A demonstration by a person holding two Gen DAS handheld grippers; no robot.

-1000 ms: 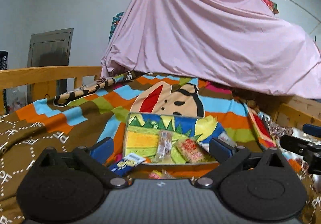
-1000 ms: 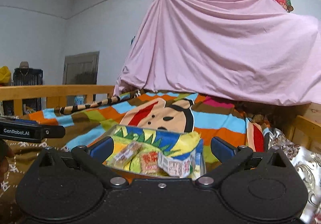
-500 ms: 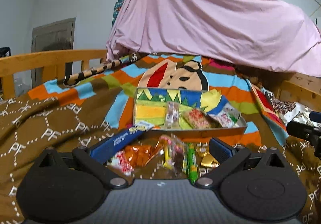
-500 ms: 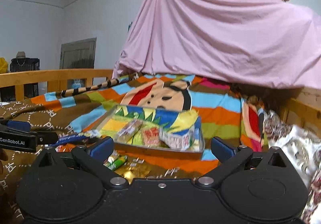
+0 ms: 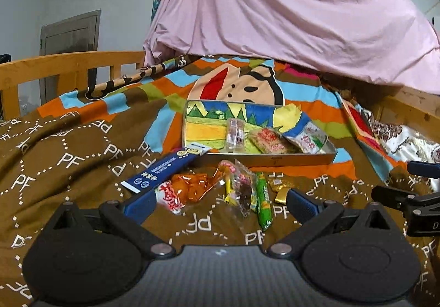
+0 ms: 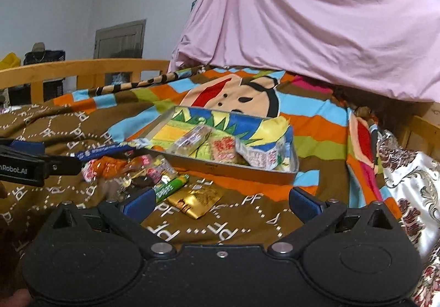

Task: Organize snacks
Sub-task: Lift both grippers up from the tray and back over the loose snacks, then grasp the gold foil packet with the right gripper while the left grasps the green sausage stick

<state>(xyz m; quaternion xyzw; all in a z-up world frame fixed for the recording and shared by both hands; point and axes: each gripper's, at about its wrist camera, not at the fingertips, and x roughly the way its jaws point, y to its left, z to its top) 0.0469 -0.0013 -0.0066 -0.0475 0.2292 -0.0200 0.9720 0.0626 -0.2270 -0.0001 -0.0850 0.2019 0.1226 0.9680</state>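
Both grippers hover over the bed with fingers spread wide and empty: the left gripper (image 5: 220, 201) above the loose snacks, the right gripper (image 6: 220, 201) over a gold packet (image 6: 195, 201). This looks like the approach before a pick. The tray (image 5: 275, 160) beyond already holds three packets. Next comes closing across a narrow side; the green stick (image 5: 263, 204) lies long axis near-to-far, pointing toward the tray.
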